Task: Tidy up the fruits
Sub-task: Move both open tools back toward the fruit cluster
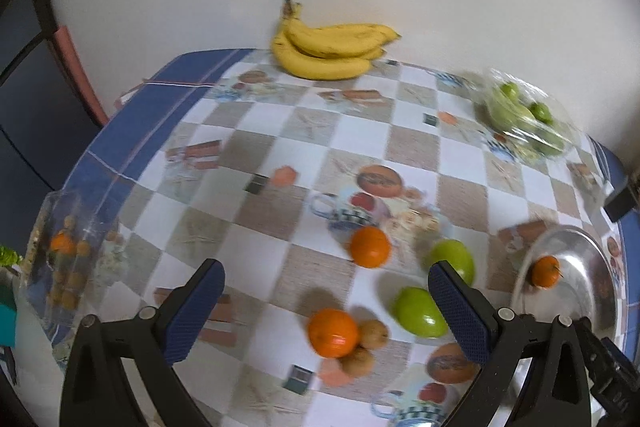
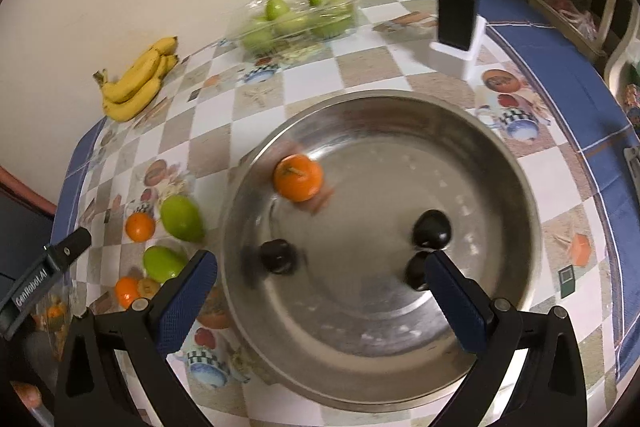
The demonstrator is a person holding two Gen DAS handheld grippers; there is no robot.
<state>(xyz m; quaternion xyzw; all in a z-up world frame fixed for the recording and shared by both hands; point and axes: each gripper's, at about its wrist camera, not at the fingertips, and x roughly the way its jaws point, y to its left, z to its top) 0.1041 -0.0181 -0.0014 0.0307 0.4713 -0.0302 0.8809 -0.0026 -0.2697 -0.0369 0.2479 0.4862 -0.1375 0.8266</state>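
Note:
A steel bowl (image 2: 500,163) holds one orange (image 2: 298,177), blurred as if rolling, and three dark plums (image 2: 432,229). My right gripper (image 2: 320,275) is open and empty above the bowl's near side. My left gripper (image 1: 326,287) is open and empty above loose fruit on the checkered tablecloth: two oranges (image 1: 333,333) (image 1: 370,247), two green mangoes (image 1: 420,311) (image 1: 454,259) and two small brown fruits (image 1: 372,334). The bowl shows at the right in the left wrist view (image 1: 588,267).
A banana bunch (image 1: 332,49) lies at the table's back by the wall. A clear plastic box of green fruit (image 2: 298,15) sits at the back. A black device on a white stand (image 2: 456,23) is back right. A clear container with small oranges (image 1: 64,259) is at the left edge.

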